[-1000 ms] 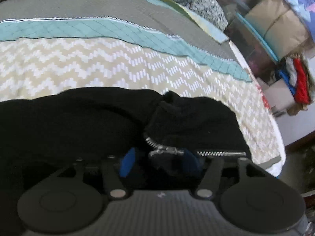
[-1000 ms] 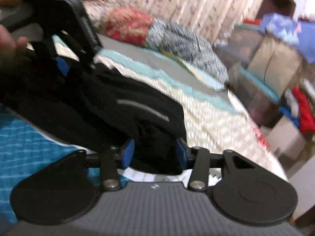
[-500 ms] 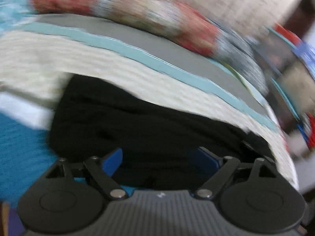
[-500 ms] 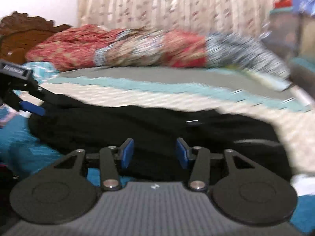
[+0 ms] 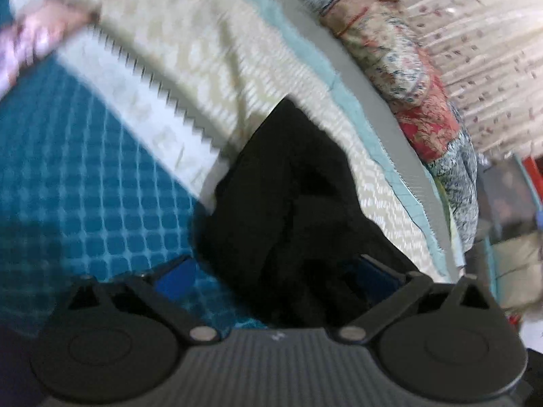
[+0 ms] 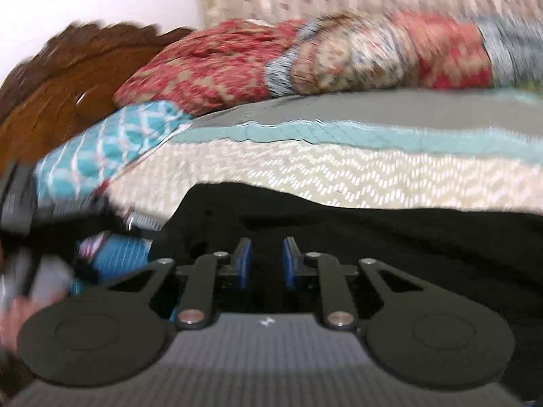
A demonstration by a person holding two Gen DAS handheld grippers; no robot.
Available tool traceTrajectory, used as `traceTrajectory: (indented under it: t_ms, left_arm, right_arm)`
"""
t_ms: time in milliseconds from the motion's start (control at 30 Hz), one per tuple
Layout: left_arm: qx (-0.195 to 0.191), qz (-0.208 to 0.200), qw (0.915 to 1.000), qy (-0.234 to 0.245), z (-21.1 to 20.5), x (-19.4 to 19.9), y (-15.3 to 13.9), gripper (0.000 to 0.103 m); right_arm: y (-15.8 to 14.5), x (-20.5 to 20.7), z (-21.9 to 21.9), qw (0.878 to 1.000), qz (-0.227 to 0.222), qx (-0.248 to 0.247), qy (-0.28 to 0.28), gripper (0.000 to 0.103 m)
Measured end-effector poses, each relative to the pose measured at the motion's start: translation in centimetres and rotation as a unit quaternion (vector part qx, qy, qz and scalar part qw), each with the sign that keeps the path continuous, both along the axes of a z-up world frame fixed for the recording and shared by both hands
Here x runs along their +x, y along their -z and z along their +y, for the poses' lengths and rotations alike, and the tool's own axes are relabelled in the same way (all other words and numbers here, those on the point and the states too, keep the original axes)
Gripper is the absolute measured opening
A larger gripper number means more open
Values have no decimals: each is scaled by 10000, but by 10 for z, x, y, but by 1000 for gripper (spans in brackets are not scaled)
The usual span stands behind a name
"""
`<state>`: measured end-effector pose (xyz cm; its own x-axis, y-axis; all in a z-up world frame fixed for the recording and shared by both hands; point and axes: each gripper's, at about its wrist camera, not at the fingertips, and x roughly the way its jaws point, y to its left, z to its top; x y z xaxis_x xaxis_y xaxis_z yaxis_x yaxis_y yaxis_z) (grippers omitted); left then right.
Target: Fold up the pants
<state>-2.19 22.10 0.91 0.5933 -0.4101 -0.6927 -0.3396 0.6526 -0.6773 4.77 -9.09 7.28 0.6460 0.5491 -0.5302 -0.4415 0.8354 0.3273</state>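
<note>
The black pants (image 5: 298, 210) lie in a long folded band on the bed. My left gripper (image 5: 275, 274) is open, its blue pads wide apart, right over the near end of the pants; it holds nothing. In the right wrist view the pants (image 6: 390, 237) stretch across the frame in front of my right gripper (image 6: 266, 263). Its blue pads stand close together with a narrow gap, low over the black cloth. I cannot tell whether cloth is pinched between them. Both views are blurred by motion.
The bed has a cream zigzag cover (image 6: 339, 173) with teal and grey bands and a blue checked sheet (image 5: 85, 176). Patterned red pillows (image 6: 305, 57), a teal pillow (image 6: 101, 149) and a wooden headboard (image 6: 51, 95) lie at the far side. A curtain (image 5: 475, 51) hangs behind.
My left gripper let go of the zippered waist and opened wide. It swung left to the other end of the pants. My right gripper also swung left and its pads closed in.
</note>
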Motion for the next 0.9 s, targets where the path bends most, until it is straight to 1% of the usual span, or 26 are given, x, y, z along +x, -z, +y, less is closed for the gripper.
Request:
traceTrajectory:
  t_ms: [67, 133, 167, 200, 233, 267, 300, 333, 367, 400, 467, 533, 600, 633, 700, 767, 800, 833, 867, 900]
  left_arm:
    - [-15, -118, 9998, -174, 0, 3, 6, 103]
    - [56, -214, 9994, -265, -3, 8, 7, 103]
    - [138, -234, 9993, -262, -6, 12, 7, 102]
    - [216, -243, 9992, -230, -9, 16, 6, 100]
    - [336, -309, 9988, -168, -12, 20, 3, 71]
    - [443, -356, 9984, -19, -16, 24, -1, 49]
    - [444, -345, 9983, 169, -21, 30, -3, 37]
    - [388, -437, 9979, 279, -27, 32, -8, 32]
    - [476, -625, 9961, 401, -36, 31, -17, 32]
    - [682, -817, 9928, 545, -48, 30, -27, 32]
    - [1298, -1183, 9803, 905, -77, 28, -47, 32]
    - [1891, -1389, 9649, 1182, -101, 25, -58, 32]
    - [2303, -1564, 9499, 1419, -123, 24, -66, 32]
    - [2445, -1615, 9442, 1505, -130, 24, -68, 32]
    - [2835, -1720, 9281, 1695, -147, 21, -69, 32]
    - [3078, -1768, 9159, 1876, -166, 23, -69, 32]
    - [3204, -1800, 9084, 1993, -177, 23, -68, 32]
    - [3364, -1855, 8982, 2139, -189, 20, -66, 33]
    - [3527, -1909, 8867, 2300, -203, 21, -63, 33]
    - [3651, -1959, 8763, 2458, -214, 19, -61, 34]
  right_arm:
    - [11, 19, 6, 9985, 364, 291, 272, 22]
    - [33, 35, 16, 9929, 971, 601, 329, 21]
    - [51, 42, 24, 9871, 1435, 668, 218, 19]
    - [66, 44, 30, 9829, 1703, 664, 229, 11]
    - [70, 40, 28, 9833, 1591, 818, 344, 11]
    - [69, 38, 27, 9816, 1639, 897, 397, 11]
    - [67, 37, 24, 9789, 1733, 977, 455, 11]
    - [65, 36, 22, 9772, 1805, 1016, 458, 11]
    - [66, 37, 20, 9765, 1842, 1039, 424, 10]
    - [66, 36, 17, 9744, 1897, 1133, 417, 10]
    - [71, 37, 7, 9639, 2123, 1524, 508, 10]
    - [75, 36, -5, 9509, 2339, 1939, 594, 10]
    - [73, 31, -19, 9398, 2441, 2283, 717, 13]
    - [68, 26, -27, 9386, 2394, 2362, 772, 16]
    - [60, 19, -42, 9391, 2242, 2452, 877, 16]
    - [52, 12, -62, 9369, 2082, 2618, 1015, 17]
    - [48, 8, -73, 9359, 1954, 2715, 1103, 27]
    - [42, 5, -84, 9352, 1814, 2797, 1191, 34]
    - [35, 0, -95, 9352, 1658, 2854, 1281, 47]
    - [28, -4, -105, 9366, 1490, 2876, 1333, 50]
